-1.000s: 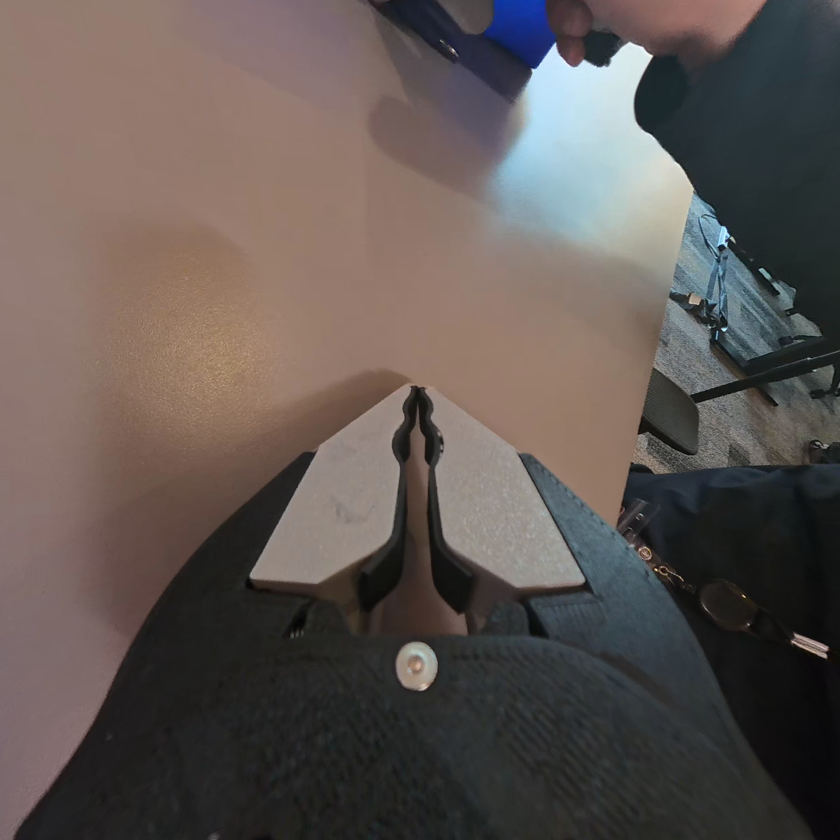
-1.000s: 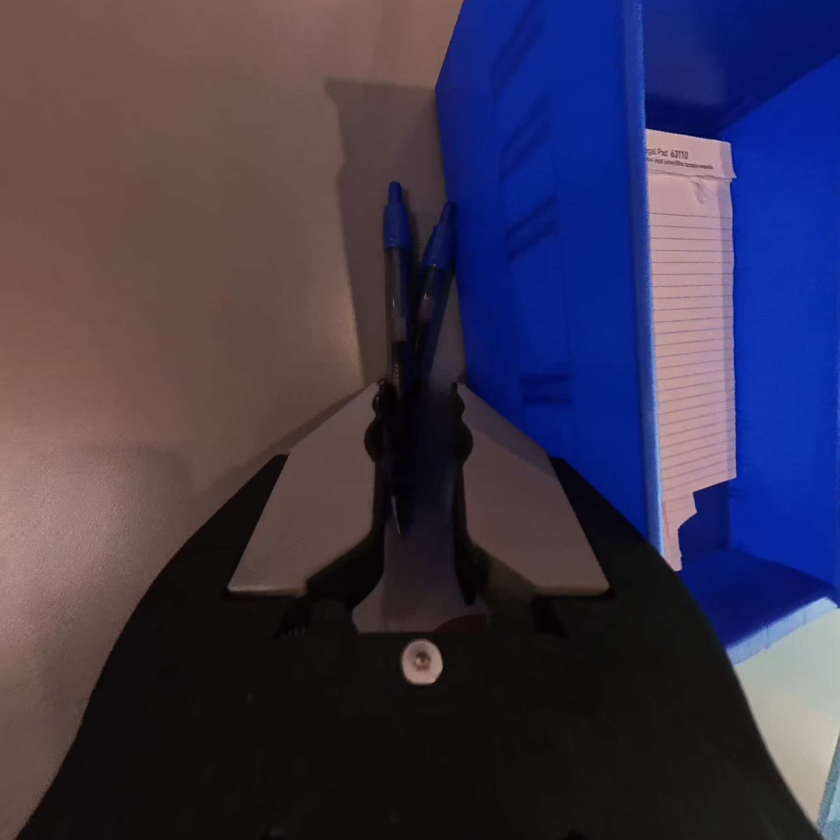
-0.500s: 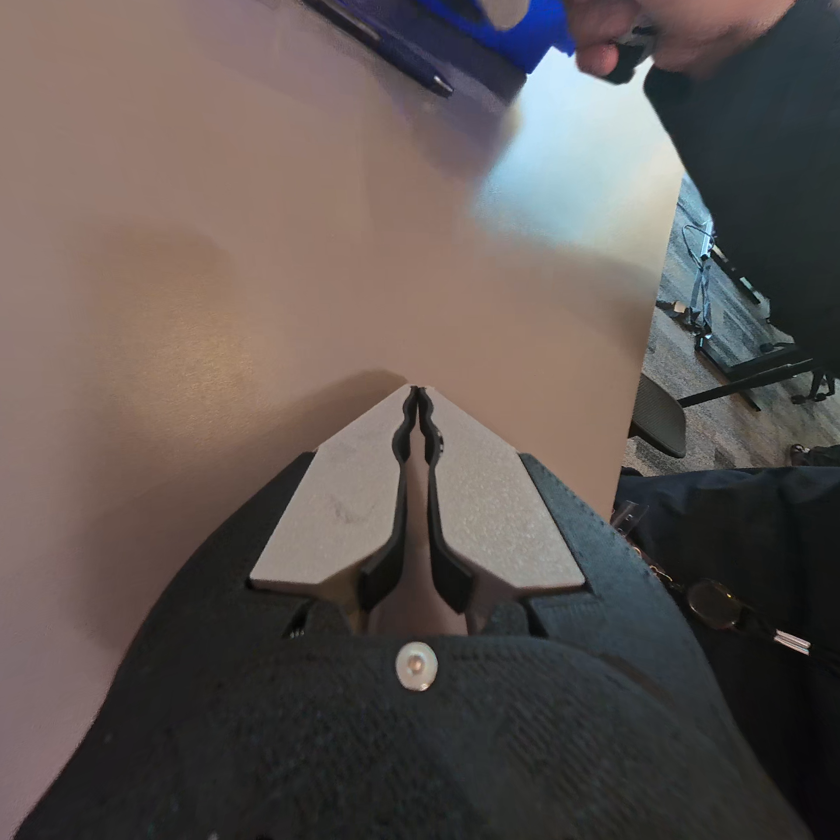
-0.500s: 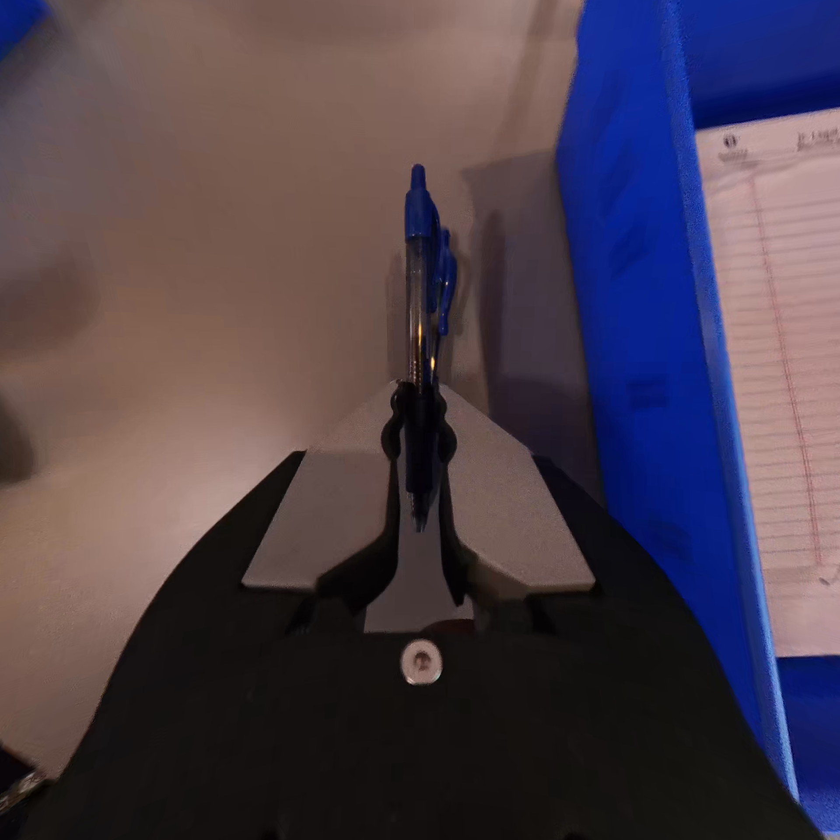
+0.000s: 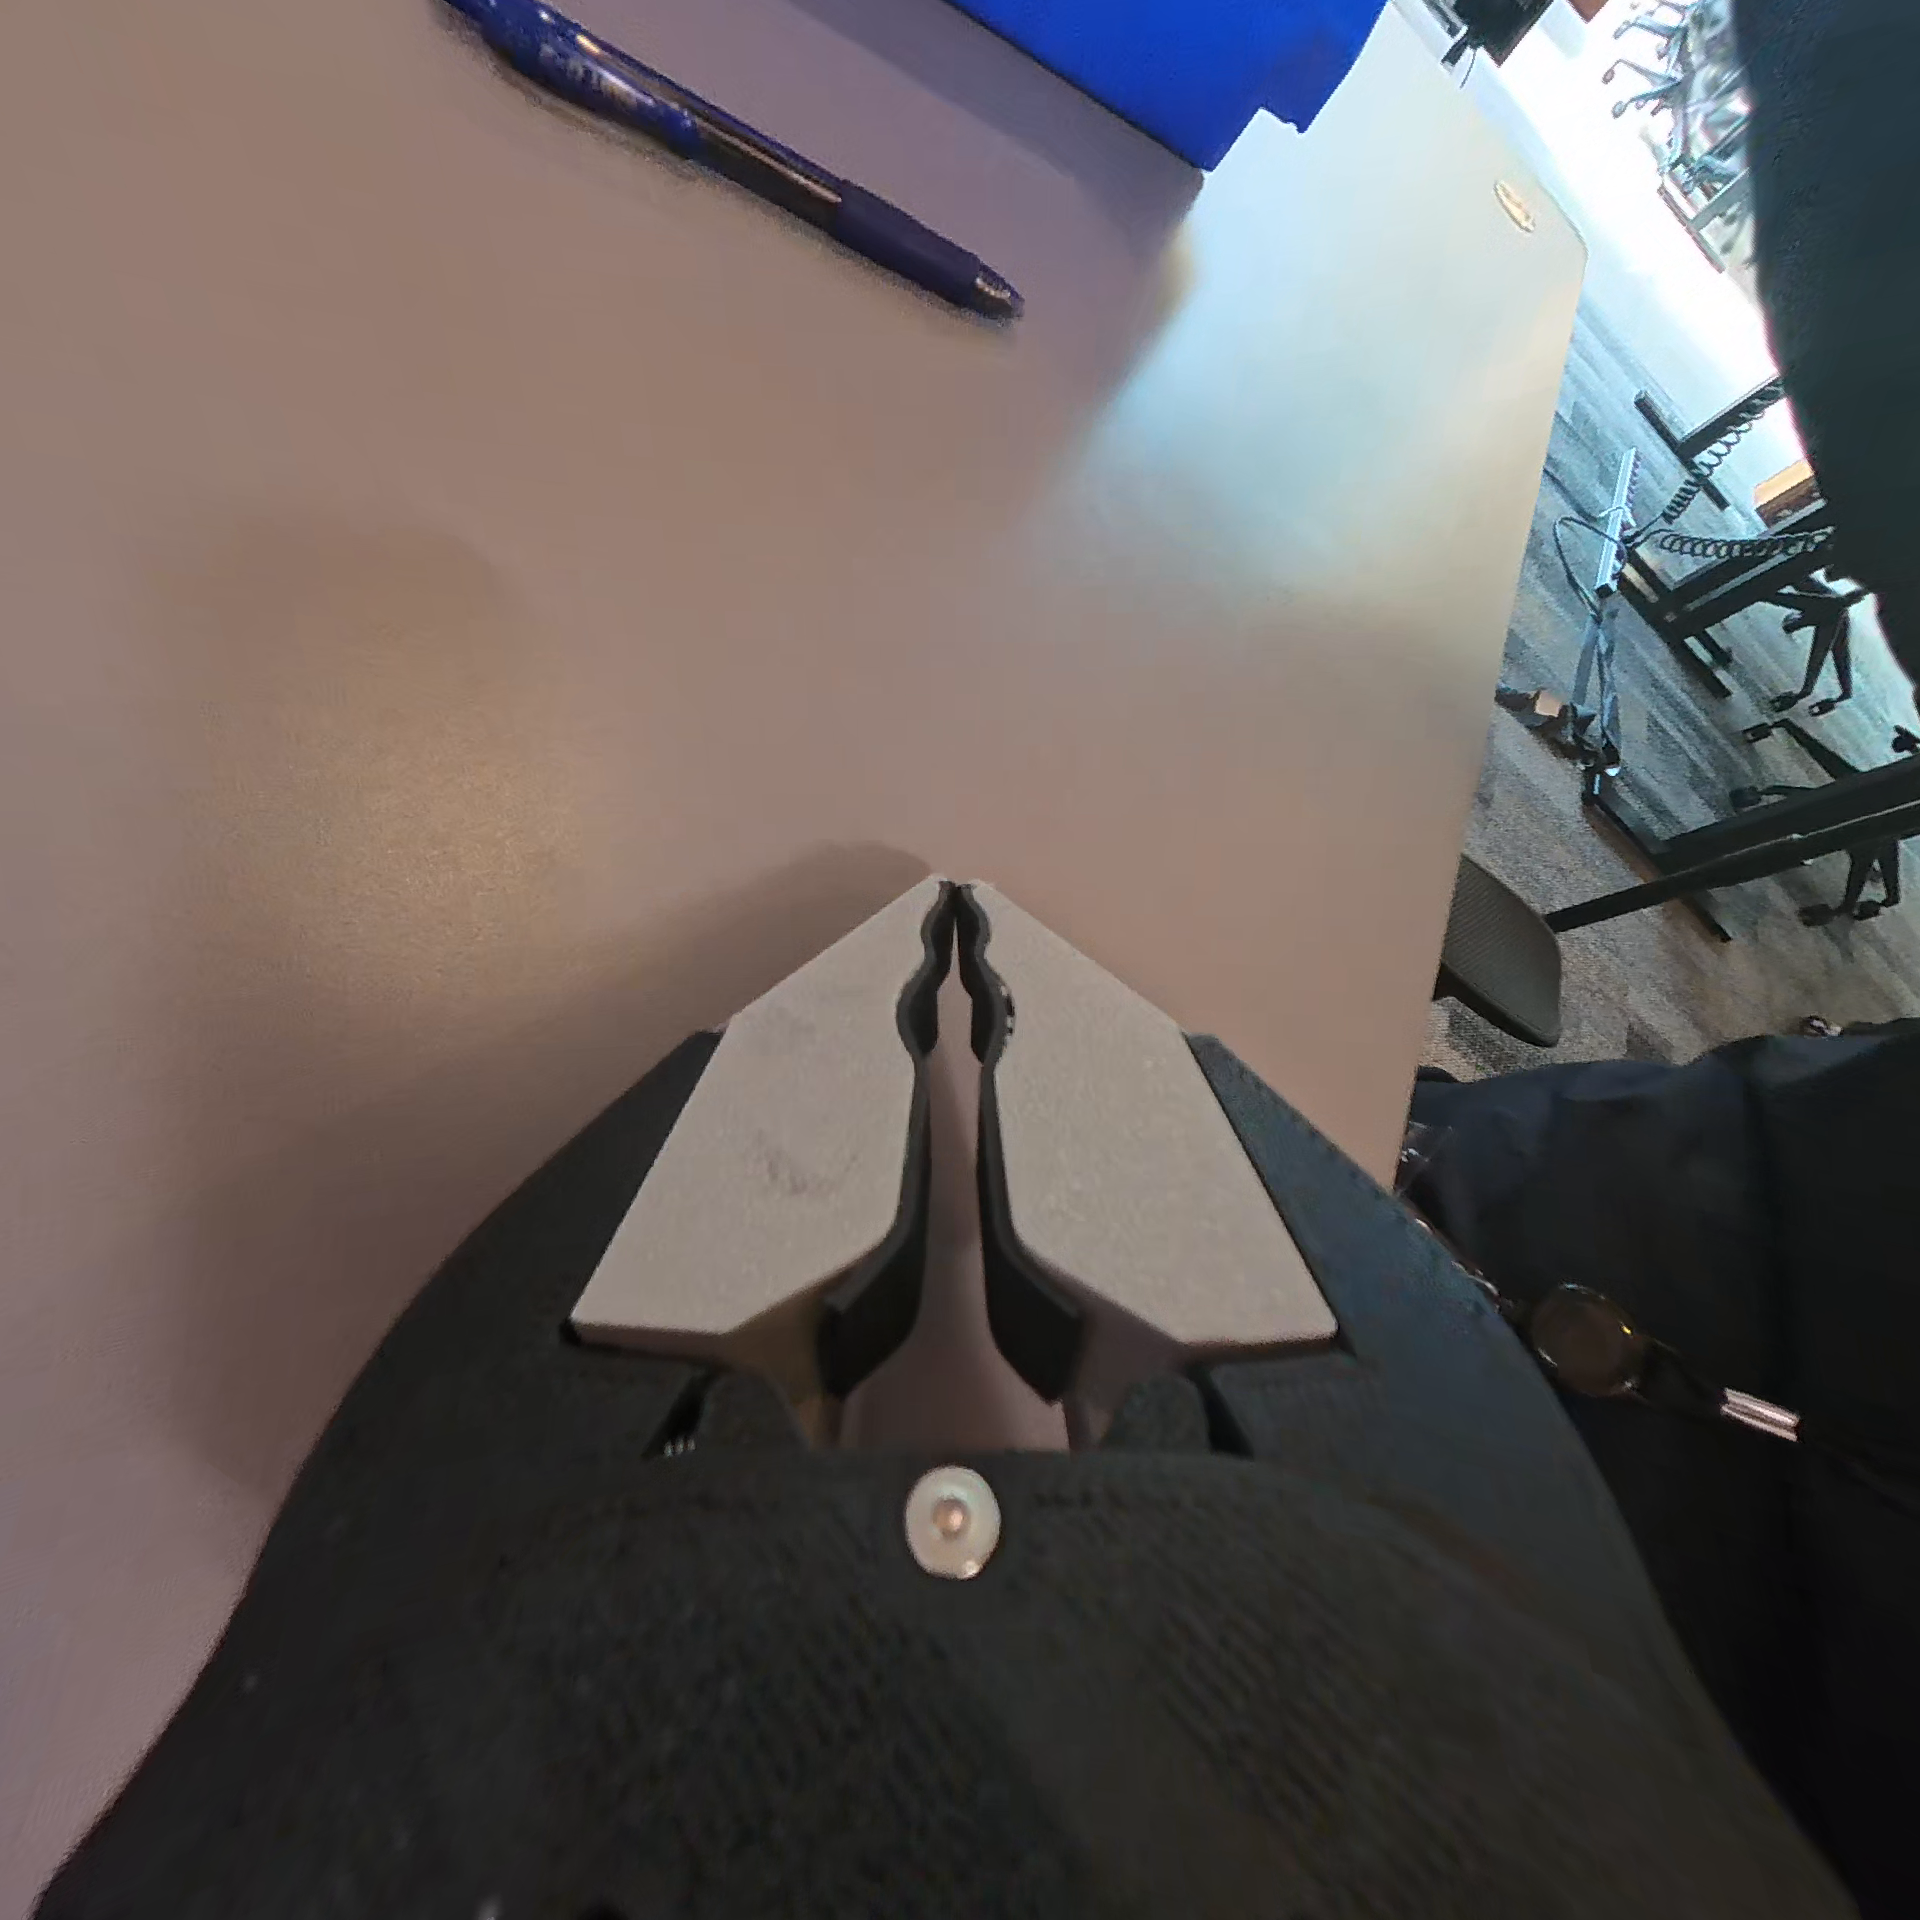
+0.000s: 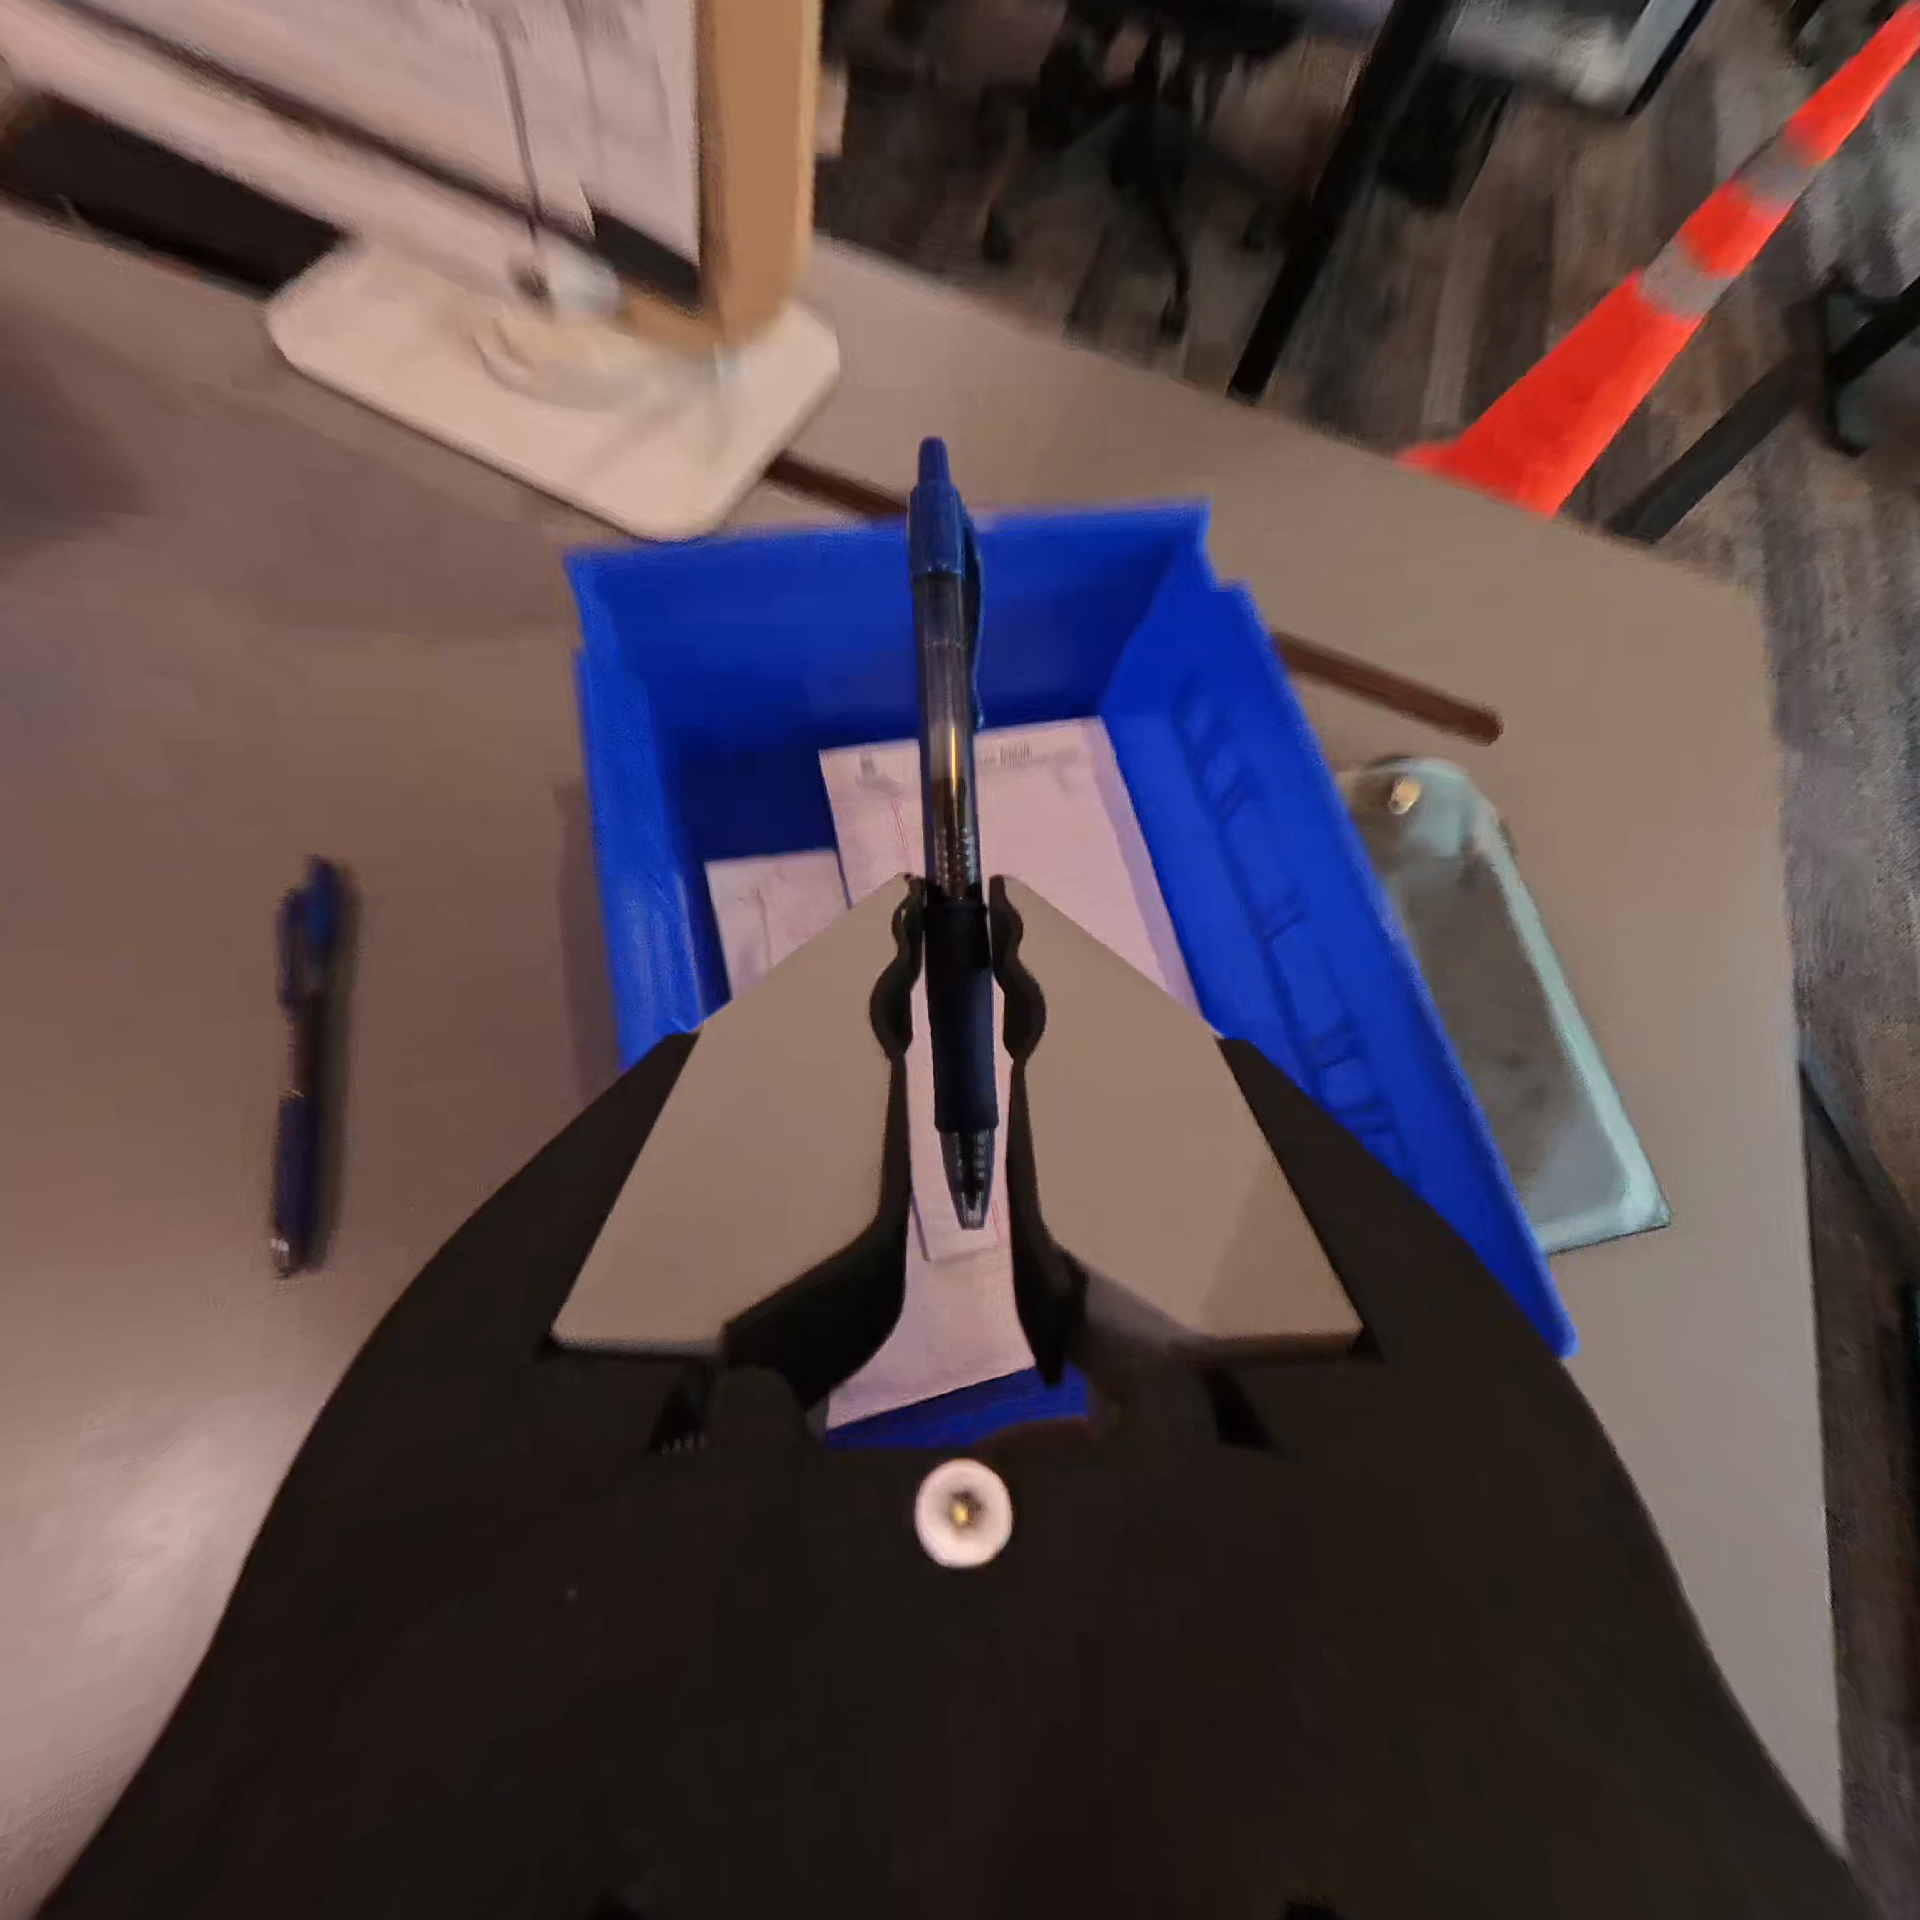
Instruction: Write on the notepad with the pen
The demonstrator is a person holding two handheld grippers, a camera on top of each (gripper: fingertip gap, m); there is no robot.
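Note:
My right gripper (image 6: 954,894) is shut on a blue pen (image 6: 948,727) by its dark grip, cap end pointing away, tip toward the camera. It is held high above a blue bin (image 6: 1226,748) that holds white lined notepads (image 6: 1049,821). A second blue pen (image 6: 304,1060) lies on the table left of the bin; it also shows in the left wrist view (image 5: 748,166). My left gripper (image 5: 954,891) is shut and empty, low over the bare tan table (image 5: 520,623).
A white lamp base (image 6: 561,364) stands behind the bin. A grey metal tray (image 6: 1496,997) lies right of it. An orange cone (image 6: 1621,312) and chair legs are on the floor beyond. The table edge (image 5: 1455,935) is at my left gripper's right, with a person's dark clothing nearby. There is about 40 centimeters between the tips of the two grippers.
My right gripper has lifted the pen off the table and risen high above the bin. The second pen stayed on the table. My left gripper has barely moved.

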